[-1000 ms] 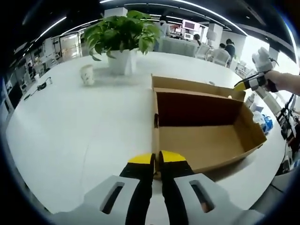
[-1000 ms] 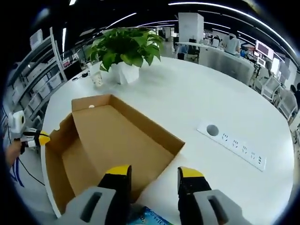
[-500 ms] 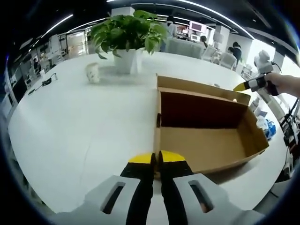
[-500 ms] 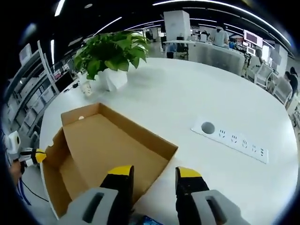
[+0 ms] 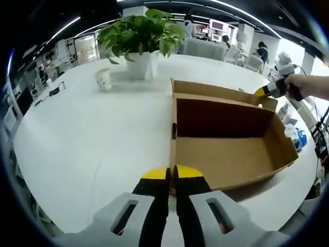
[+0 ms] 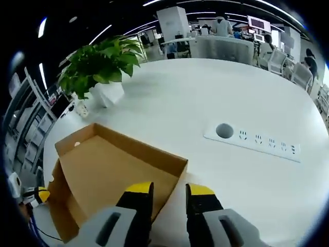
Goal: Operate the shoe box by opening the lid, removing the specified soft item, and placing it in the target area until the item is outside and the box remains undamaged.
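My left claw [image 5: 170, 174] has its two jaws pressed together, with the tips right at the near wall of the shoe box [image 5: 226, 159], I think to keep the box from sliding on the white counter [image 5: 87, 134]. The box sits just ahead of that claw and a bit to its right, wide open, and I can see no soft thing inside it. My right claw [image 6: 168, 189] has its jaws a little apart with nothing between them, hanging over the box's near corner [image 6: 108, 175]. In the left gripper view it [image 5: 263, 92] is held up past the far side of the box. Farther off, beyond the box, stand a small cup [image 5: 104, 80] and a leafy plant in a white pot [image 5: 140, 38]. A strip of sockets [image 6: 252, 141] lies far ahead of my right claw.
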Motion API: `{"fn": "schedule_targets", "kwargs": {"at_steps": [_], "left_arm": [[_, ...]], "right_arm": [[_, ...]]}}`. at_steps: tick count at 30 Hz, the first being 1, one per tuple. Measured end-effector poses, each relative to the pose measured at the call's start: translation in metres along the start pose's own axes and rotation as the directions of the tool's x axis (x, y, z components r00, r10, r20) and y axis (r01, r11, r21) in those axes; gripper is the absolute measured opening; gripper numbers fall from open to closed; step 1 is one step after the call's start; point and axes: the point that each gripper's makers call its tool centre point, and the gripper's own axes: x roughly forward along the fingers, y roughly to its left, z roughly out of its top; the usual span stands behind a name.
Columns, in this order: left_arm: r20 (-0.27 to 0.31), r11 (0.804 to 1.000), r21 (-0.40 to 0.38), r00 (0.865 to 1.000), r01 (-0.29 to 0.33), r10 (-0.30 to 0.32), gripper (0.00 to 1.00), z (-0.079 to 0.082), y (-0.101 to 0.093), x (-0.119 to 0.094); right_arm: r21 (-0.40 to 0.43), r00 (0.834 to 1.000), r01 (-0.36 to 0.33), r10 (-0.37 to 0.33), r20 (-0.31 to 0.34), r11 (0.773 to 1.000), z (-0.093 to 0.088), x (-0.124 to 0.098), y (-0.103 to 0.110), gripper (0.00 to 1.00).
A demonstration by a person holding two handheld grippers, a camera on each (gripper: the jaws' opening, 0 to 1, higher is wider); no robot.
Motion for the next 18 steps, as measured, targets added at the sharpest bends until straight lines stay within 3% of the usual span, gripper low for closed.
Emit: {"fn": "schedule_targets", "kwargs": {"at_steps": [7, 10, 18], "left_arm": [[-0.002, 1.0, -0.007, 1.0, 0.001, -0.001, 0.01, -0.001, 0.001, 0.001], [-0.001, 1.0, -0.013, 1.0, 0.002, -0.002, 0.01, -0.001, 0.001, 0.001], [-0.001, 1.0, -0.019, 1.0, 0.008, -0.008, 0.01, -0.002, 0.0, 0.002]], "right_arm": [[0.039, 1.0, -0.001, 0.001, -0.003, 0.999, 0.001, 0.005, 0.006, 0.1], [0.011, 0.999, 0.037, -0.037, -0.009, 0.999, 0.002, 0.003, 0.001, 0.04], [0.03, 0.999, 0.051, -0.052, 0.004, 0.998, 0.008, -0.002, 0.0, 0.0]]}}
